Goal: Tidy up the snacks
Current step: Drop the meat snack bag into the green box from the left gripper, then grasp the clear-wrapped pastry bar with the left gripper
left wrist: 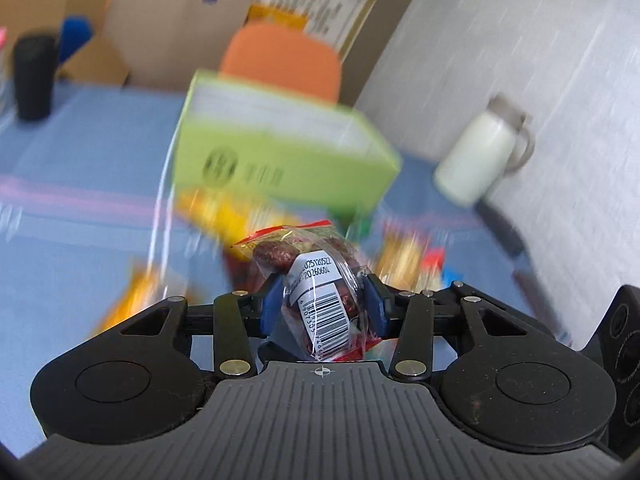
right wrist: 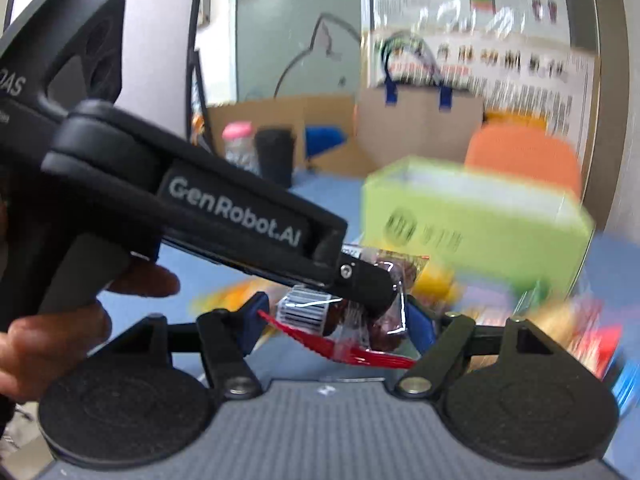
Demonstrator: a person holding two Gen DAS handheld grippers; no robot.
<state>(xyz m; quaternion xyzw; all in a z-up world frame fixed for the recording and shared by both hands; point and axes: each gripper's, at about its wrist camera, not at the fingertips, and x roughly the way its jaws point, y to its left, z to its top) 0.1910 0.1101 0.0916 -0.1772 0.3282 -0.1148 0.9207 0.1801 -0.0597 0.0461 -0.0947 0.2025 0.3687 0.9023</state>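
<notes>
My left gripper is shut on a clear snack packet with dark red fruit, a white barcode label and red edges. In the right wrist view the left gripper comes in from the left and holds the same packet between the open blue fingers of my right gripper. The packet lies in the gap; the right fingers stand apart from it. A lime-green open box sits on the blue table beyond; it also shows in the right wrist view. Blurred snack packets lie in front of it.
A white bottle with a handle stands by the grey wall at right. A black cup stands at far left. An orange chair back and a brown paper bag are behind the table. A pink-lidded jar stands at the back.
</notes>
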